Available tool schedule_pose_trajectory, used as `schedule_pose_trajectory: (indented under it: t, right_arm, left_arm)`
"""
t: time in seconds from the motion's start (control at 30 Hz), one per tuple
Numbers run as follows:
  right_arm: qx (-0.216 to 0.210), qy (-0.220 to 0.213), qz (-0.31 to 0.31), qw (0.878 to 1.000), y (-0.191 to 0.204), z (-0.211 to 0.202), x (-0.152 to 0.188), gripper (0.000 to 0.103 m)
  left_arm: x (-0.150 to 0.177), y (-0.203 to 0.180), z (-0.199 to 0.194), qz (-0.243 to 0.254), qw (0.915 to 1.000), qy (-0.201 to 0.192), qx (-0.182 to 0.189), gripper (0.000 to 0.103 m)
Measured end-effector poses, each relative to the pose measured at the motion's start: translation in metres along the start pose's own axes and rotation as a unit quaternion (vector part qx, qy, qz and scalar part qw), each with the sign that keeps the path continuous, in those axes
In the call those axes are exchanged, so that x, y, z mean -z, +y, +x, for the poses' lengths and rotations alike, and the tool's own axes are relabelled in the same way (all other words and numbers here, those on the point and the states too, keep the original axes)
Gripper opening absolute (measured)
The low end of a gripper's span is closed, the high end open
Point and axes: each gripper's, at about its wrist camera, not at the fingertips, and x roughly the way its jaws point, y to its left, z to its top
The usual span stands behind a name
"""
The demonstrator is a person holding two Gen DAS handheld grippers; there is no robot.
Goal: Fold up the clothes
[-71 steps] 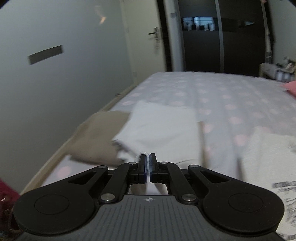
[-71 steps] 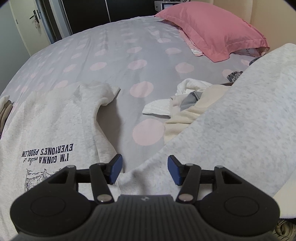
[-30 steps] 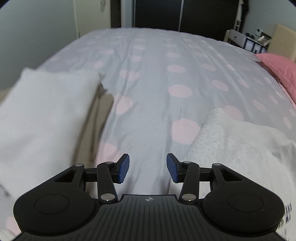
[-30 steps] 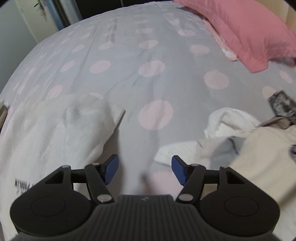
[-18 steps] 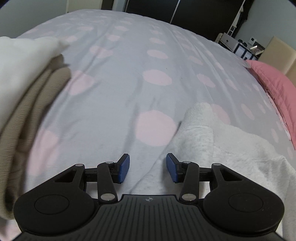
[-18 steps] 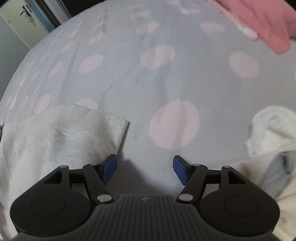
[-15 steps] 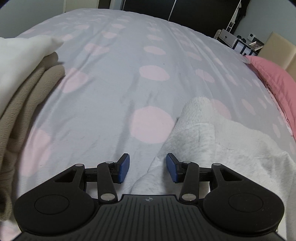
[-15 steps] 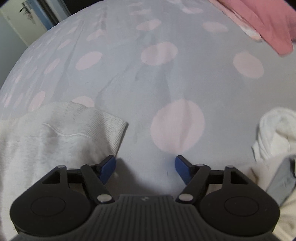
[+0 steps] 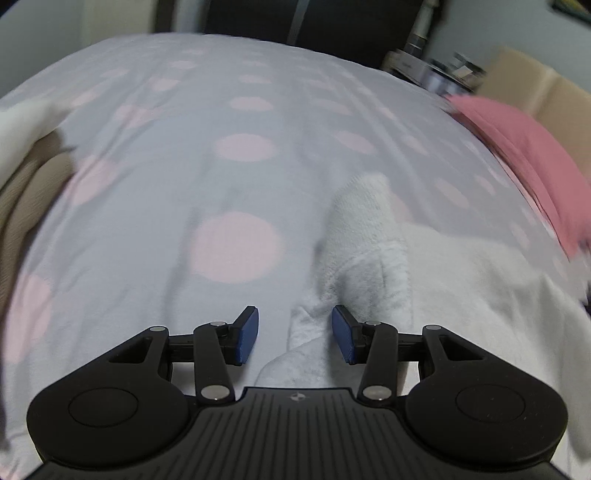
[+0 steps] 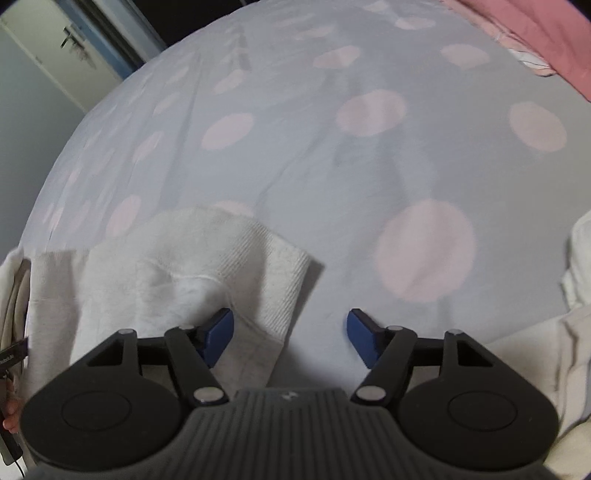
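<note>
Spread flat on the dotted bedspread (image 9: 155, 206) — a pale grey sweatshirt (image 9: 461, 280), one sleeve's cuff (image 9: 364, 206) pointing up the bed. Left gripper (image 9: 294, 334) unclenched, sleeve cloth between its blue pads but not pinched. Right gripper (image 10: 290, 334) closing — jaws wide, left pad over the other cuff (image 10: 273, 273), nothing grasped.

Bed (image 9: 258, 110) under a pale grey cover with pink dots, pink pillow (image 9: 528, 147) at its right, dark wardrobe (image 9: 295, 22) behind, white door (image 10: 55, 48), dim light
</note>
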Motion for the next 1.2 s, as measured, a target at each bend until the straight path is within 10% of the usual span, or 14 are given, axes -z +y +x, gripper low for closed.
schedule_pose_trajectory:
  t: [0.23, 0.5, 0.67, 1.2]
  right_arm:
    - [0.000, -0.005, -0.009, 1.000, 0.014, 0.007, 0.000, 0.070]
    - [-0.004, -0.043, -0.043, 0.998, 0.024, 0.003, -0.001, 0.010]
    - [0.014, -0.083, -0.069, 0.994, 0.022, -0.026, -0.011, 0.007]
    - [0.143, -0.177, -0.215, 0.950, 0.070, -0.058, -0.074, 0.006]
  left_arm:
    - [0.006, -0.032, 0.013, 0.028, 0.9989, 0.016, -0.033, 0.049]
    - [0.005, -0.040, 0.005, 0.026, 0.9995, -0.007, -0.014, 0.024]
    - [-0.011, -0.035, -0.022, 0.022, 0.9987, -0.044, -0.013, 0.005]
    - [-0.062, 0.032, -0.061, 0.045, 0.9881, -0.076, -0.126, 0.004]
